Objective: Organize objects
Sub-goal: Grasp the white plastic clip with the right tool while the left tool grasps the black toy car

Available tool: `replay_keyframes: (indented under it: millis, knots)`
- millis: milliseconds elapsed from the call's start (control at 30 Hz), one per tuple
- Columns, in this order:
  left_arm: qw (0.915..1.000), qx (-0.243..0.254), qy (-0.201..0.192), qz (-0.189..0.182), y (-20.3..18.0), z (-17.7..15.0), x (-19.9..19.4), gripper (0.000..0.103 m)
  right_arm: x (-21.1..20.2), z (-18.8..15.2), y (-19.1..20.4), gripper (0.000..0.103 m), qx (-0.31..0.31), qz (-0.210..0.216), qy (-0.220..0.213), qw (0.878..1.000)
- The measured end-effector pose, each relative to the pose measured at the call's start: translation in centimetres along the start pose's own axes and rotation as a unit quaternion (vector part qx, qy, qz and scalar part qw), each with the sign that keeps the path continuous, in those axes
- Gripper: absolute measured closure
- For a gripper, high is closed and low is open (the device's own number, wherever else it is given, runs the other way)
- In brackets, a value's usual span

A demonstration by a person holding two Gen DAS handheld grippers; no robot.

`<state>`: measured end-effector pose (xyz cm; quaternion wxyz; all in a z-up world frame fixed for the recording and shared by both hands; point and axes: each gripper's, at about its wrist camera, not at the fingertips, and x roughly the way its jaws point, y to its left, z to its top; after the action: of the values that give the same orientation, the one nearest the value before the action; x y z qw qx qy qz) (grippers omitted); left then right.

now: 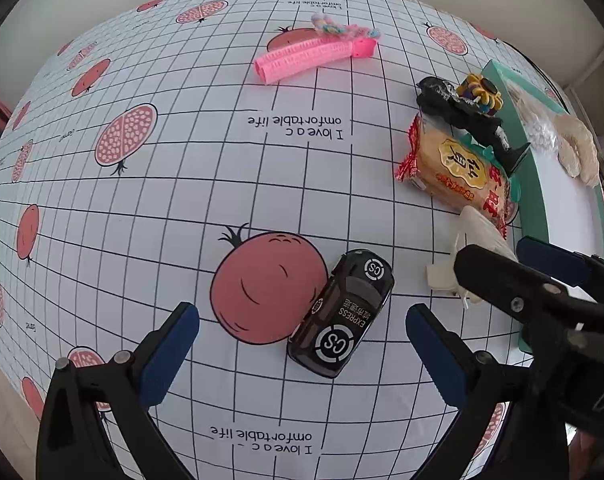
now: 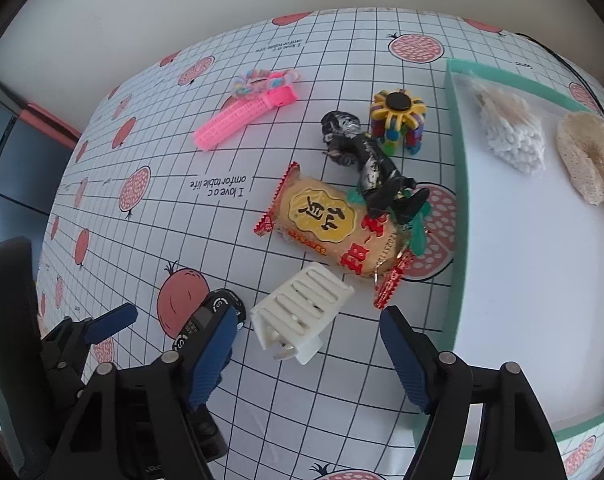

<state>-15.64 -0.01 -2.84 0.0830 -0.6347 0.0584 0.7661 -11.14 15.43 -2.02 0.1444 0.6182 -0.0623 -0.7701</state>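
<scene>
Left wrist view: left gripper spread wide, holding nothing. The small black toy car with white "CS EXPRESS" lettering lies on the bench, a grid-and-pomegranate printed cloth, straight ahead between the two blue-padded fingers. Its long axis runs diagonal, near end low-left, far end up-right, so the fingers would need a slight twist to close across its width. The right gripper shows just right of the car.

Right wrist view: right gripper also open and empty. The white slatted plastic holder lies directly ahead between its fingers, long axis tilted up-right; the car sits off to the left, partly hidden behind the left-hand finger. The shallow white tray with teal rim lies to the right, near side close.

Judgement: left goes for car, right for holder; tray is on the right gripper's side
</scene>
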Motion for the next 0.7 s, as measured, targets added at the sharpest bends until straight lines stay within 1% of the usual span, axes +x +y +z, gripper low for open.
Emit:
replay_keyframes:
  millis: [67,167,267,333,400,533,700]
  knots:
    - [1.0000,0.002,0.000,0.000,-0.2,0.0,0.1,0.002,0.4,0.0,0.0,0.029,0.000,0.000,0.005,1.000]
    - [1.0000,0.005,0.000,0.001,-0.4,0.0,0.3,0.006,0.8,0.0,0.0,0.030,0.001,0.001,0.007,1.000]
    - [1.0000,0.006,0.004,0.004,-0.5,0.0,0.6,0.007,1.2,0.0,-0.2,0.030,0.003,-0.001,0.010,1.000]
    - [1.0000,0.007,0.004,0.003,-0.6,0.0,0.8,0.010,1.6,0.0,-0.3,0.030,0.005,-0.002,0.014,1.000]
    - [1.0000,0.006,0.005,0.004,-0.7,0.0,0.9,0.017,1.9,0.0,-0.4,0.030,0.005,-0.003,0.015,1.000]
    - [0.9999,0.010,0.007,0.006,-1.0,0.0,1.1,0.018,2.4,-0.1,-0.5,0.030,0.007,-0.003,0.018,1.000]
    - [0.9998,0.016,0.007,-0.003,-1.4,0.0,1.1,0.027,2.4,0.0,-0.4,0.030,0.001,-0.007,0.012,1.000]
